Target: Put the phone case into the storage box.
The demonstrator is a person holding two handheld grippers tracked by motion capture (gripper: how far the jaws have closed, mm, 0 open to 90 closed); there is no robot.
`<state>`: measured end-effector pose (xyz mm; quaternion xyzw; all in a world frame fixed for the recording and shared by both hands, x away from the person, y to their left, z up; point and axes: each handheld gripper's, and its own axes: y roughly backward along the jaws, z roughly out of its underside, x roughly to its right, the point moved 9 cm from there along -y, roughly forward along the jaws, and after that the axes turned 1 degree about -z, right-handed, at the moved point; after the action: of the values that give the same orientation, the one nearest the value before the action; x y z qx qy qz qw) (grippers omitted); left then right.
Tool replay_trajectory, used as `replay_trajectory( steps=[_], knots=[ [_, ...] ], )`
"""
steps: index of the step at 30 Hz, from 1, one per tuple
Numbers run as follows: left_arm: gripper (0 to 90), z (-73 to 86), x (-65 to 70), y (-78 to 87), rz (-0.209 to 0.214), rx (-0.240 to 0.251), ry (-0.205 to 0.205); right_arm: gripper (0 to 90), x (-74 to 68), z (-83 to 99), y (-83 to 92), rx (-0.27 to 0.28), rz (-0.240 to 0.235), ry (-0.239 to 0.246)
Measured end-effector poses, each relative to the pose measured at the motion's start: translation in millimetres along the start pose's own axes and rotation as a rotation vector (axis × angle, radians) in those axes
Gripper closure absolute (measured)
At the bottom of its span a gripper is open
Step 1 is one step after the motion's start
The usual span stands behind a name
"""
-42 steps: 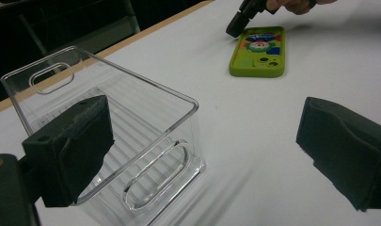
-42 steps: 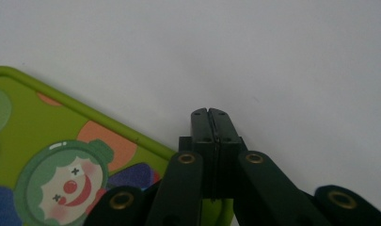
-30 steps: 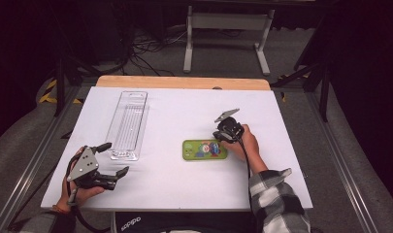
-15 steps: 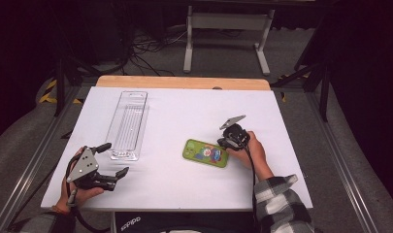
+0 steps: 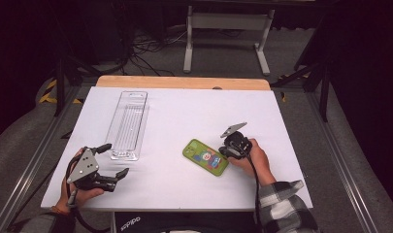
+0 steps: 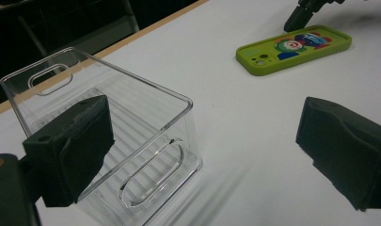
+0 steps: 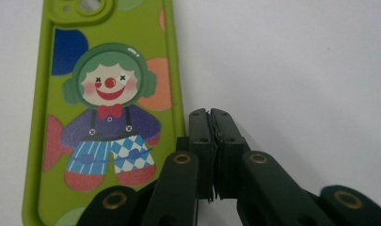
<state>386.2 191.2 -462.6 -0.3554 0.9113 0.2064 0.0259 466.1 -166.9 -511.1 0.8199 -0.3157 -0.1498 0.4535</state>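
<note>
Green phone case (image 5: 205, 157) lies flat on white table (image 5: 184, 111), toward right front part, clown picture up. Right gripper (image 5: 226, 149) just beside its right edge, jaws pressed together, nothing between them. Clear plastic tray (image 5: 127, 124) stands near left edge, well apart from case. Left gripper (image 5: 111, 160) near front left corner, jaws wide apart, empty. Left gripper view: tray's near end (image 6: 146, 155) between jaws and case (image 6: 294, 48). Right gripper view: clown drawing (image 7: 108, 117) in detail.
</note>
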Motion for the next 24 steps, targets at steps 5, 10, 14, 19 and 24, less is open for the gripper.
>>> replay_trajectory(
  steps=[5,10,14,19,24],
  knots=[
    [5.1,-0.5,0.9,-0.3,0.005,0.001,-0.005,85.0,-4.8,0.9,1.1,-0.008,-0.005,0.014],
    [5.3,-0.4,0.6,-0.2,0.003,0.000,-0.007,76.6,-0.5,-4.3,6.3,0.013,0.008,0.006],
    [5.3,-0.3,1.7,-0.7,0.007,-0.001,-0.005,68.7,0.7,-15.4,15.5,0.063,0.022,0.002],
    [5.4,-0.3,3.8,-2.4,0.009,-0.005,-0.008,45.0,-7.2,-36.2,22.1,0.116,0.030,0.011],
    [5.4,0.4,4.7,-3.7,0.014,-0.011,-0.006,18.3,-22.8,-53.2,14.9,0.084,0.004,0.024]
  ],
)
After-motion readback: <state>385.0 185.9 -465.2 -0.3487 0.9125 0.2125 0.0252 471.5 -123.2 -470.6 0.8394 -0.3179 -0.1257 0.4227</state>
